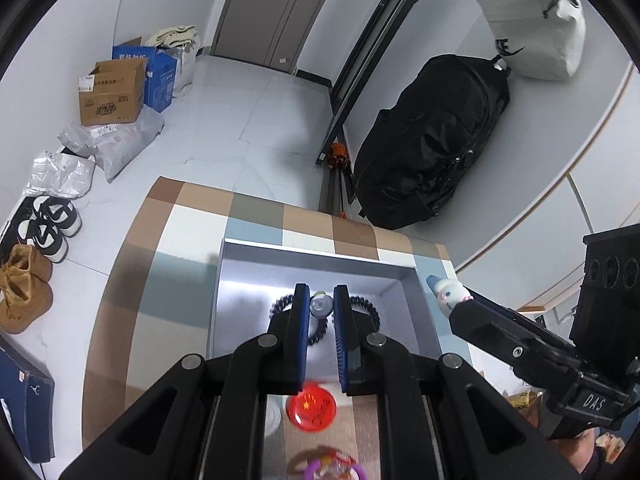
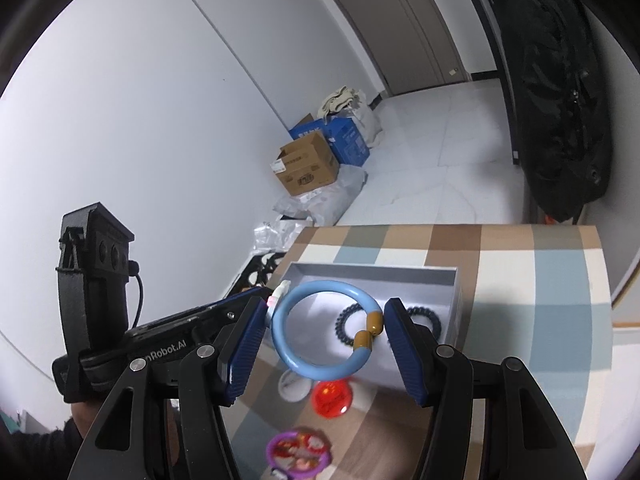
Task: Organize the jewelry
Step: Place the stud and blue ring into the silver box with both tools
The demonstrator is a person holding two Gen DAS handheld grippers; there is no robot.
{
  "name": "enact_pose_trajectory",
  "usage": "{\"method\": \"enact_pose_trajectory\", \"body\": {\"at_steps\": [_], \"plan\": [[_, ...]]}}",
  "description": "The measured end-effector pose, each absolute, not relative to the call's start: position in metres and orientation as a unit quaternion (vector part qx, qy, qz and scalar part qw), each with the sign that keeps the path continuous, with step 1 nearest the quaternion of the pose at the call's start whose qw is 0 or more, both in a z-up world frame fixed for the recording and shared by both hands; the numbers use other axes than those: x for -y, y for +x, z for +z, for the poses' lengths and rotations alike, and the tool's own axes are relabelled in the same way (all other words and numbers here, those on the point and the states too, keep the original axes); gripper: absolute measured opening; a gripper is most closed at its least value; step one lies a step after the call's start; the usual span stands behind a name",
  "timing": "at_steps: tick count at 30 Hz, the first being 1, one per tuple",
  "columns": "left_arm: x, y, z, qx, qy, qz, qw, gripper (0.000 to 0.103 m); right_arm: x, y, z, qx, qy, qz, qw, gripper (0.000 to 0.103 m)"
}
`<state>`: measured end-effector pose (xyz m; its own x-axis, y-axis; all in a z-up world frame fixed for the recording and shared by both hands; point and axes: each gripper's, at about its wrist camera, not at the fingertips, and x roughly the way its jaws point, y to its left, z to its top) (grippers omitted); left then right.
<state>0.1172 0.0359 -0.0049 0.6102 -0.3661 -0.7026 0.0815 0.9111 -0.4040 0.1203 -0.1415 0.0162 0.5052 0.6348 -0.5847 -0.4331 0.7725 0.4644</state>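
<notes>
— Fingers of the right hand-held gripper (image 2: 326,344): how are they set?

— They are spread fairly wide, and a light blue bangle (image 2: 320,330) with two mustard-coloured beads is held between the blue pads; the beaded side is pressed against the pad at 3 o'clock, the far side against the pad at 9 o'clock.

— And the left hand-held gripper (image 1: 322,300)?

— It is narrowed to a small gap, and a small silvery charm (image 1: 321,305) is seen between its tips. Whether the charm is actually gripped cannot be told.

— What is found beyond the fingers?

— A grey tray (image 1: 256,280) is set on the chequered tabletop (image 1: 192,232), and two black coil hair ties (image 2: 354,326) are lying inside it, just past the bangle. A white cartoon-figure trinket (image 1: 450,294) is seen at the tray's 3 o'clock edge, at the tip of the other gripper. Nearer the cameras, at 6 o'clock, a red round piece (image 2: 331,396), a white round piece (image 2: 294,386) and a purple ring item (image 2: 300,454) are laid on the tabletop, blurred.
</notes>
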Motion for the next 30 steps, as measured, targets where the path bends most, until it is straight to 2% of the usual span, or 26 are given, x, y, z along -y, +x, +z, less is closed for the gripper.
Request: {"method": "enact_pose_trajectory", "body": {"at_steps": [12, 30], "plan": [[-0.029, 0.145, -0.023, -0.446, -0.172, -0.141, 0.867, 0.007, 0.139, 0.157, -0.010, -0.405, 0.132, 0.318, 0.847, 0.060], [-0.029, 0.159, -0.028, -0.451, -0.203, -0.157, 0.855, 0.009, 0.141, 0.167, -0.017, -0.427, 0.135, 0.311, 0.838, 0.062]]}}
